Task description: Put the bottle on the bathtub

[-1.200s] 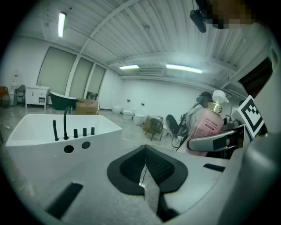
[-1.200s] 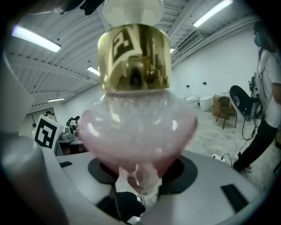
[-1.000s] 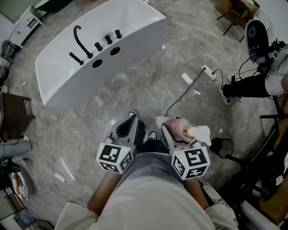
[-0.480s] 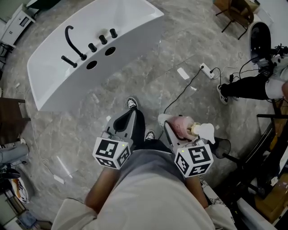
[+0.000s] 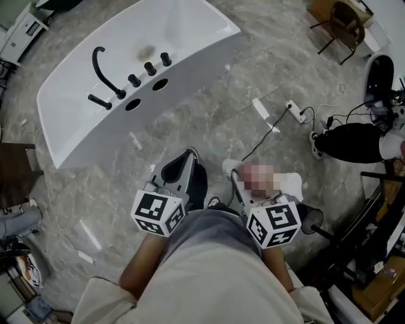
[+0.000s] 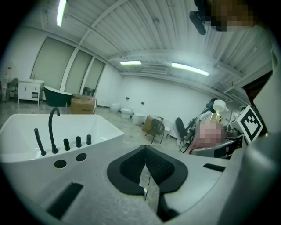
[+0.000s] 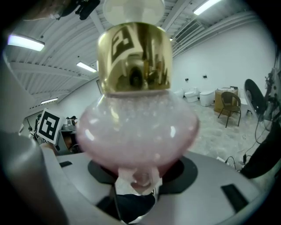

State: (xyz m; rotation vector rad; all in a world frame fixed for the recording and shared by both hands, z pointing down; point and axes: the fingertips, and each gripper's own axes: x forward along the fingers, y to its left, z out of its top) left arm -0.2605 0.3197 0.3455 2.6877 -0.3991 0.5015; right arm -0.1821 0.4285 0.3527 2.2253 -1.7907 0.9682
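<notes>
The white bathtub (image 5: 190, 57) with a black faucet (image 5: 101, 63) stands on the marble floor, up and left of both grippers. My right gripper (image 5: 252, 178) is shut on a pink bottle (image 7: 136, 127) with a gold collar and white pump head (image 5: 291, 185); the bottle fills the right gripper view above the pads (image 7: 175, 169). My left gripper (image 5: 183, 166) is shut and holds nothing, its black pads (image 6: 127, 169) meeting. In the left gripper view the bathtub (image 6: 101, 132) lies ahead to the left and the bottle (image 6: 215, 117) shows at the right.
A power strip (image 5: 294, 109) with a black cable lies on the floor to the right. A person's dark trouser leg (image 5: 351, 140), a wicker chair (image 5: 345, 16) and a black stand (image 5: 310, 218) crowd the right side. A dark cabinet (image 5: 16, 168) stands left.
Both grippers have been carried across the floor toward the bathtub as the person walks. The bottle has stayed in the right gripper, and the left stays shut.
</notes>
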